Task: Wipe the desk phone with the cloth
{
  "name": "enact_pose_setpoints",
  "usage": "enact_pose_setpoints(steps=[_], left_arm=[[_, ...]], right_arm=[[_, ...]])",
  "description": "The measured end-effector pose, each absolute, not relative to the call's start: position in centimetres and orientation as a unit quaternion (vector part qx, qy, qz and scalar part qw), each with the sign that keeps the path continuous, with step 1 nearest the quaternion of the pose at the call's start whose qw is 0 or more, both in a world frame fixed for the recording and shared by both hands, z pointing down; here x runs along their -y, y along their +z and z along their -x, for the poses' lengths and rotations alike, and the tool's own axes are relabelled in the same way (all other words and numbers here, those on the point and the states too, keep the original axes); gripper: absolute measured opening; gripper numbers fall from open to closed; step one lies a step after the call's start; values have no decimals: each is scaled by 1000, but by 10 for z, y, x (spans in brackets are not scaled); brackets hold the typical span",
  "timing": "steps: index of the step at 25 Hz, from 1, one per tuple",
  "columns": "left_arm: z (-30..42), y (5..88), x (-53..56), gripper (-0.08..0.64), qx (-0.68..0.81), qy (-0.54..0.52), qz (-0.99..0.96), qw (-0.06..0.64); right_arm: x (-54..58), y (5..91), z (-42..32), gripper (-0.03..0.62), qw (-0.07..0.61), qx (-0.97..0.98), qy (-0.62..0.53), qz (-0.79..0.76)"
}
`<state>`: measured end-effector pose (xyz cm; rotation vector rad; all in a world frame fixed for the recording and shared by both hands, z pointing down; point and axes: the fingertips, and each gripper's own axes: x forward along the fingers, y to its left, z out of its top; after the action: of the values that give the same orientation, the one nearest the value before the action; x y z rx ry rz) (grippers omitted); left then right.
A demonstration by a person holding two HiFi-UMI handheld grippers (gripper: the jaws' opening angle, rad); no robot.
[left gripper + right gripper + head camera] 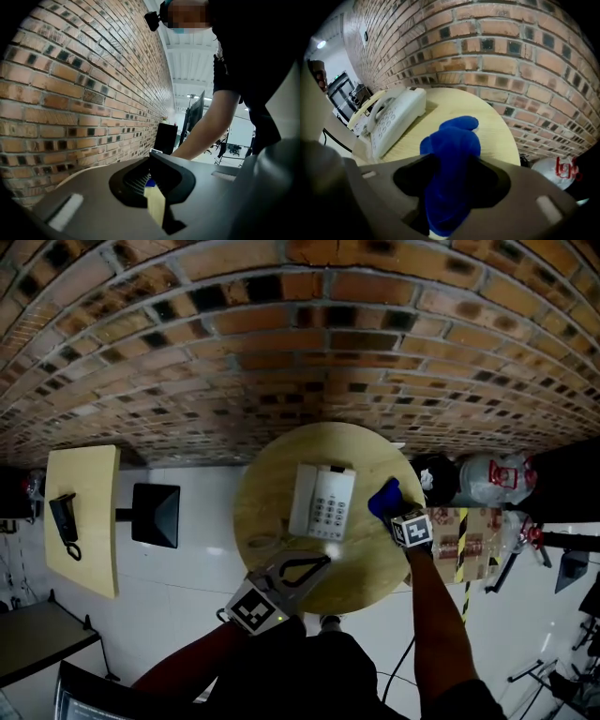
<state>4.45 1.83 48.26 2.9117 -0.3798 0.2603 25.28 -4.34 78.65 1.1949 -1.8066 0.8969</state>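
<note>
Nearest to us, at the bottom of the head view, our left forearm (pixel 192 662) and right forearm (pixel 439 615) reach out over a round wooden table (pixel 267 488) that stands against a brick wall (pixel 281 352). Far to the left we see a pale side table (pixel 89 540) with a small dark object (pixel 66 521) lying on it, well apart from the round one.

At the near left of the round table we hold the left gripper (pixel 323 562) low over the wood. Its jaws are drawn together to a narrow slit with nothing between them, and they point across at the cloth.

Right of it, near the middle of the table, the white desk phone (pixel 322 502) lies flat with its handset in the cradle. Just beside its right edge the blue cloth (pixel 383 496) sits bunched on the wood, apart from the phone. Our right gripper (pixel 453 161) is down over it, jaws spread wide with the cloth lying between them. Beyond the table's right rim stands a clear bag (pixel 487 474).
</note>
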Motion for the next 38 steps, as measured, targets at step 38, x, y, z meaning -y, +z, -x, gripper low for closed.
enact_pose_setpoints(steps=[38], left_arm=[[25,481,-9,-11,198,62,-971,115]], right_arm=[[113,724,-60,83,393,834,236,-307]])
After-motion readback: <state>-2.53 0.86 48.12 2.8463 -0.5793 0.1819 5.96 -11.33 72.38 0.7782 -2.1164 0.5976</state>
